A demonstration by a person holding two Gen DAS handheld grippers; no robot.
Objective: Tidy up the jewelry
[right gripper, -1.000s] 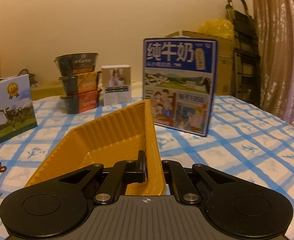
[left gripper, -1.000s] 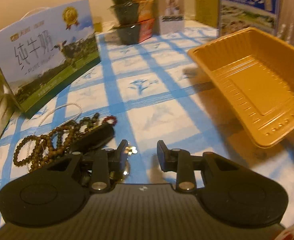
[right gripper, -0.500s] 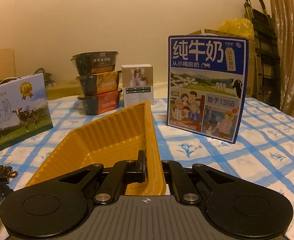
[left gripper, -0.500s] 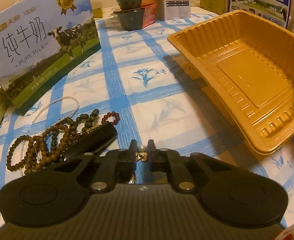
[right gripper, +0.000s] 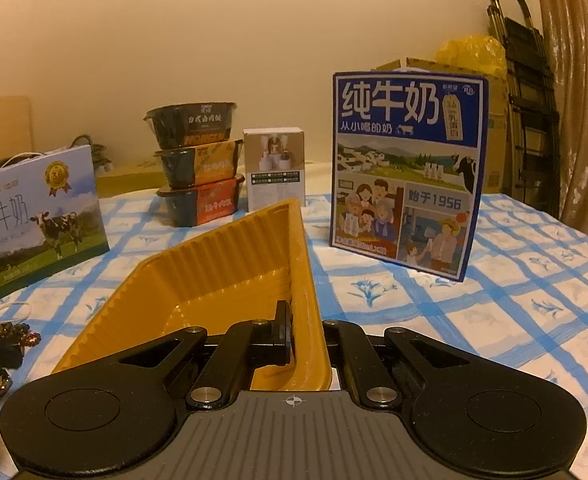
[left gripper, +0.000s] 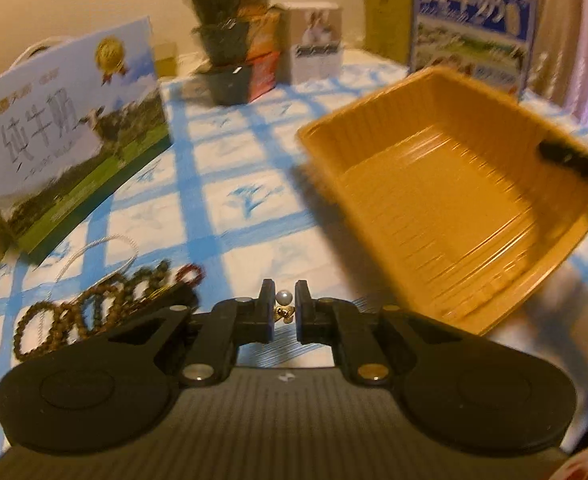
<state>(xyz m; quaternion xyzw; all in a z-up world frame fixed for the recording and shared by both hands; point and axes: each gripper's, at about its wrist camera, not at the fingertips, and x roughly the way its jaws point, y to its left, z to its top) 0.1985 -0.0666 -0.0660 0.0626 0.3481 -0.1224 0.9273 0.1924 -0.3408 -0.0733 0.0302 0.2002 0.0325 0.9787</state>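
Both gripper (left gripper: 282, 305) jaws closed, pearl earring (left gripper: 283, 298) lifted

left hand-held gripper (left gripper: 281, 303) pinched shut, right hand-held gripper (right gripper: 303, 322) clamped

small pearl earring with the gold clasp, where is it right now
In the left wrist view the small pearl earring with the gold clasp sits pinched between the left gripper jaws, bead bracelets to its left, orange plastic tray to its right.

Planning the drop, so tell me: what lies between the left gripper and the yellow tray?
Only bare checked tablecloth, seen in the left wrist view, separates the left gripper from the yellow tray.
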